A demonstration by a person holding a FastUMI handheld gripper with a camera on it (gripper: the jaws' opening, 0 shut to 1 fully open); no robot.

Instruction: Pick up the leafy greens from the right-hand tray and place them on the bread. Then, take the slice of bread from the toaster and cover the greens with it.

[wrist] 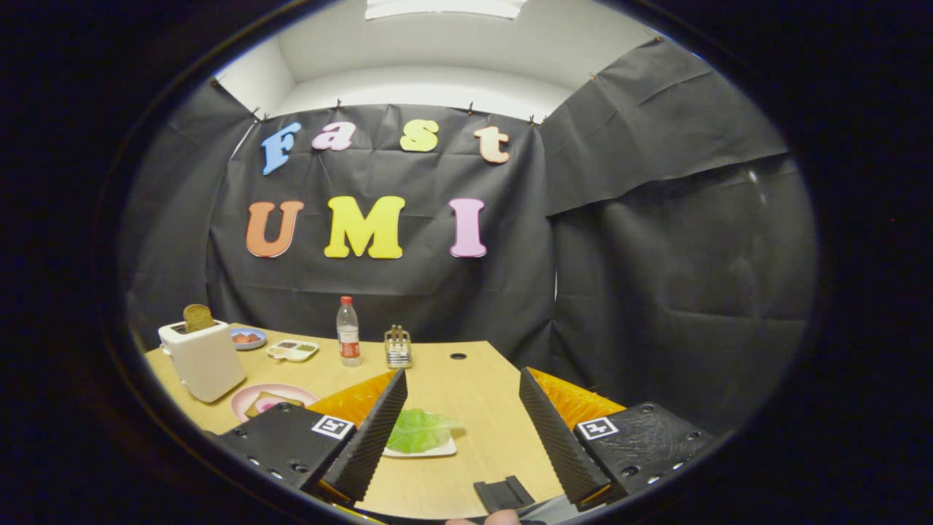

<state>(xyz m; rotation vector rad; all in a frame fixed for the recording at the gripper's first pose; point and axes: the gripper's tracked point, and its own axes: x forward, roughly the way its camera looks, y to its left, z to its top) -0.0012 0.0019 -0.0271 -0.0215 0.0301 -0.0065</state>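
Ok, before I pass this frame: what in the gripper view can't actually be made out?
- Leafy greens on their white tray: near side hidden behind one finger of the open gripper.
- Pink plate by the toaster: mostly covered by the gripper body, so the bread on it barely shows.
- Bread slice in the toaster: lower part sunk in the slot.
- Small dishes beyond: contents too small to identify.

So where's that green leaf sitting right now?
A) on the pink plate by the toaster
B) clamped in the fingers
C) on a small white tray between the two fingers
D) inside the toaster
C: the leafy greens lie on the white tray, between the open fingers of the gripper, which touch nothing.
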